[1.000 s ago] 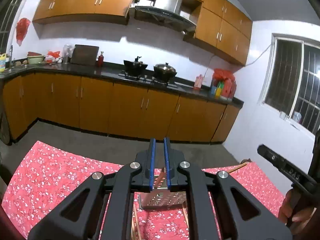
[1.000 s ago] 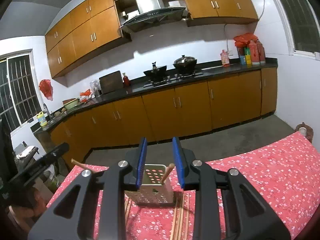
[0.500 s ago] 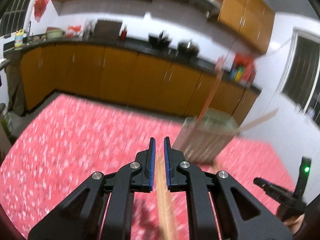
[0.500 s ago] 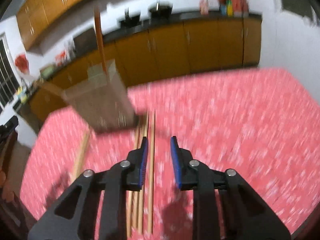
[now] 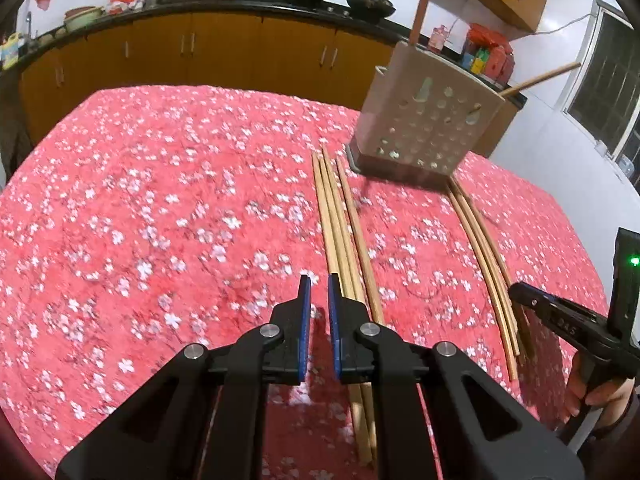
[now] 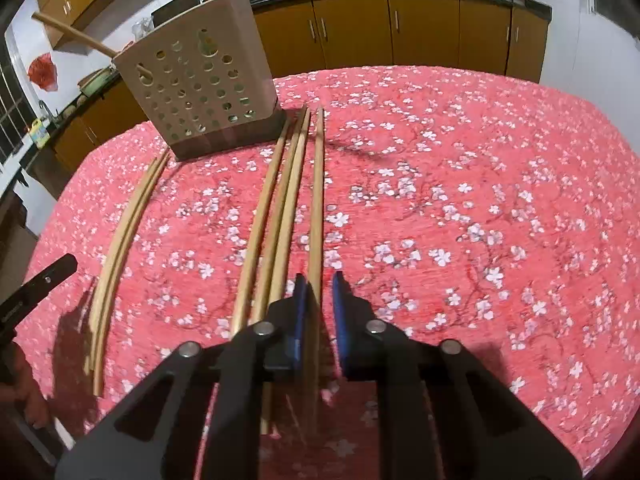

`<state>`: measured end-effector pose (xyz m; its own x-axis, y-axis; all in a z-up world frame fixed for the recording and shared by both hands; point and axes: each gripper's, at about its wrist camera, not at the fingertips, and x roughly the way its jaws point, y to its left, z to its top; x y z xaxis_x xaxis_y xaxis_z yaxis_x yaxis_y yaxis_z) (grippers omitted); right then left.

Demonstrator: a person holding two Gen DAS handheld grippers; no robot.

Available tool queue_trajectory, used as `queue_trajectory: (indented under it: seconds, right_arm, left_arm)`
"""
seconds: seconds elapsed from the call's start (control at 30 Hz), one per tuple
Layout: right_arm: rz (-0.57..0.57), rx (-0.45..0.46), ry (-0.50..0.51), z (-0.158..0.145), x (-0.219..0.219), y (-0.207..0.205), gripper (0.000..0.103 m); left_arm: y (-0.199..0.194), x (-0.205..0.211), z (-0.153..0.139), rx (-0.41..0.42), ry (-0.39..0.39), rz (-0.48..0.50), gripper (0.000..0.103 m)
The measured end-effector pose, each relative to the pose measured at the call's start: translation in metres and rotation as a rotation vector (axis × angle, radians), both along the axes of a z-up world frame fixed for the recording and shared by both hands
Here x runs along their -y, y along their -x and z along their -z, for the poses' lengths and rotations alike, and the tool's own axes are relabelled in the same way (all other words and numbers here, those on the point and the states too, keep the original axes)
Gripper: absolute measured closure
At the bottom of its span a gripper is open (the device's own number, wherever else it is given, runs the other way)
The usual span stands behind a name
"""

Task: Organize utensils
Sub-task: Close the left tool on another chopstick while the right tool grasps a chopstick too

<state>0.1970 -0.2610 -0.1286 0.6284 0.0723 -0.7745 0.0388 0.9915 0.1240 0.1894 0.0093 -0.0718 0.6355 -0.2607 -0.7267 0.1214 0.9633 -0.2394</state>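
Several wooden chopsticks [image 5: 340, 232] lie in a bunch on the red flowered cloth [image 5: 160, 200], with a second, curved bunch [image 5: 484, 256] further right. A beige perforated utensil holder [image 5: 428, 120] stands at their far end with two sticks in it. My left gripper [image 5: 317, 288] hovers low just left of the middle bunch, jaws slightly apart and empty. In the right wrist view the holder [image 6: 200, 76] is at upper left. My right gripper [image 6: 320, 284] is open, its jaws astride the rightmost chopstick [image 6: 317, 216] of the middle bunch [image 6: 276, 216].
The cloth [image 6: 480, 200] covers the whole table. Orange kitchen cabinets [image 5: 200, 48] and a dark counter with woks run along the far wall. The other gripper shows at the right edge of the left wrist view [image 5: 568, 328] and at the left edge of the right wrist view [image 6: 36, 284].
Both grippers have tilted down from facing the kitchen to close over the table. The chopsticks and holder are now in full view, and the right jaws stand around one chopstick.
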Motion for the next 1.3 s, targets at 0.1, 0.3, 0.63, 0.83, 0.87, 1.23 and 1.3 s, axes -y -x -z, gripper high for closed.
queue_trajectory:
  seconds: [0.1,0.3,0.63,0.83,0.87,1.23,1.3]
  right_arm:
    - [0.034,0.01,0.043,-0.002,0.003,-0.001,0.095]
    - [0.069,0.014,0.036,-0.006,0.014,-0.006,0.095]
    - [0.066,0.018,0.048,-0.008,0.015,-0.007,0.095]
    - [0.064,0.008,0.043,-0.009,0.014,-0.002,0.093]
    - [0.063,0.008,0.041,-0.009,0.014,-0.001,0.093]
    - [0.084,0.007,0.056,-0.012,0.022,-0.015,0.095]
    - [0.101,0.01,0.058,-0.012,0.027,-0.024,0.095]
  left_arm:
    - [0.003,0.002,0.004,-0.011,0.01,0.021,0.094]
    - [0.009,0.013,0.011,-0.03,0.017,0.071,0.094]
    - [0.011,0.018,0.018,-0.043,-0.071,0.071,0.094]
    - [0.01,0.023,0.019,-0.034,-0.12,0.072,0.094]
    - [0.01,0.024,0.019,-0.031,-0.126,0.071,0.094]
    - [-0.027,-0.007,0.017,-0.052,-0.143,-0.036,0.096]
    - [-0.033,-0.017,0.017,-0.049,-0.137,-0.062,0.096]
